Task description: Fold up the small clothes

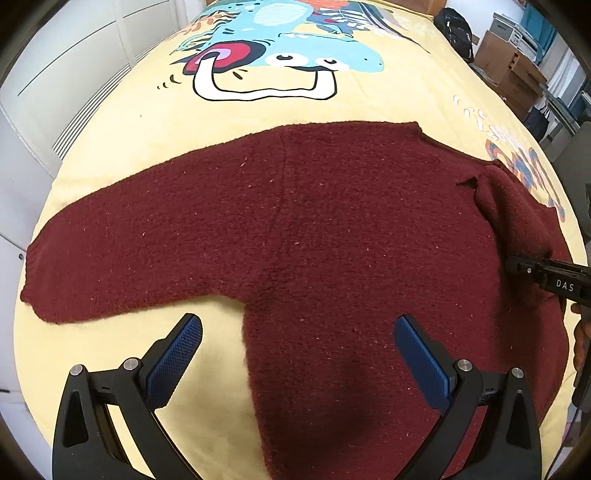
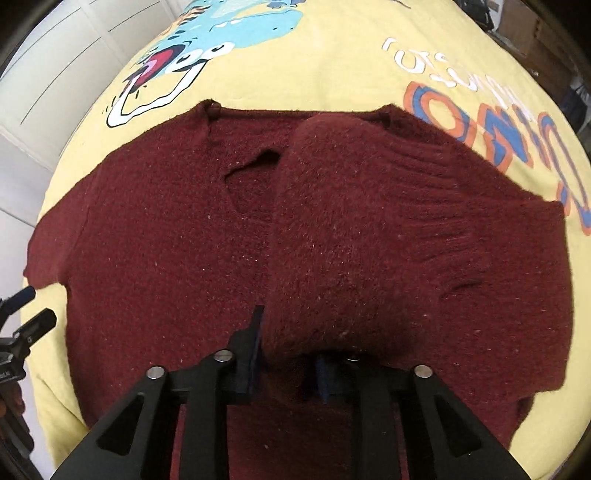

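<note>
A maroon knit sweater [image 1: 314, 229] lies flat on a yellow blanket [image 1: 369, 103] printed with cartoon animals. One sleeve [image 1: 110, 251] stretches out to the left. The other sleeve [image 2: 351, 221] is folded across the body, ribbed cuff towards the right. My left gripper [image 1: 297, 325] hovers wide open over the sweater's underarm and side, nothing between its blue pads [image 1: 177, 358]. My right gripper [image 2: 291, 343] stands with its jaws apart at the near end of the folded sleeve; the cloth drapes over and between them and hides the right finger. It shows at the picture's right edge as the right gripper [image 1: 546, 277].
White cabinet doors [image 1: 74, 55] run along the left side of the bed. Cardboard boxes [image 1: 506, 62] and a black bag [image 1: 454, 29] stand beyond the far right corner. The left gripper [image 2: 29, 310] and a hand show at the left edge in the right wrist view.
</note>
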Demonstrator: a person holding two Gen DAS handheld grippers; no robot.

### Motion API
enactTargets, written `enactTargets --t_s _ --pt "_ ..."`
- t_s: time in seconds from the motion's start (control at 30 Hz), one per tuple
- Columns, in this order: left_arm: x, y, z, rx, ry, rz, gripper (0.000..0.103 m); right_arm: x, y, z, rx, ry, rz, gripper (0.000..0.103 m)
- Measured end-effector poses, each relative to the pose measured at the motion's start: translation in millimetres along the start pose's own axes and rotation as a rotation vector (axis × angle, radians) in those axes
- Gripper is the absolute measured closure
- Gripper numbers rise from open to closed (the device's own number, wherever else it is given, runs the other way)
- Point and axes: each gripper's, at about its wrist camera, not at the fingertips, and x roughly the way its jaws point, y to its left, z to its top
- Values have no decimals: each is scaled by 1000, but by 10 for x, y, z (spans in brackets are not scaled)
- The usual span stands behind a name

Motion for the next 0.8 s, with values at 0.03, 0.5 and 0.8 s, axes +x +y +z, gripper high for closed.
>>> enactTargets --t_s 0.03,0.5,0.8 --pt "-6 -11 3 2 1 1 1 -39 0 -8 -7 -7 -15 34" --pt "17 -451 143 116 6 -26 1 -597 -1207 -578 102 -21 -152 23" --pt "99 -1402 369 289 13 -97 1 -288 -1820 -793 207 22 -205 23"
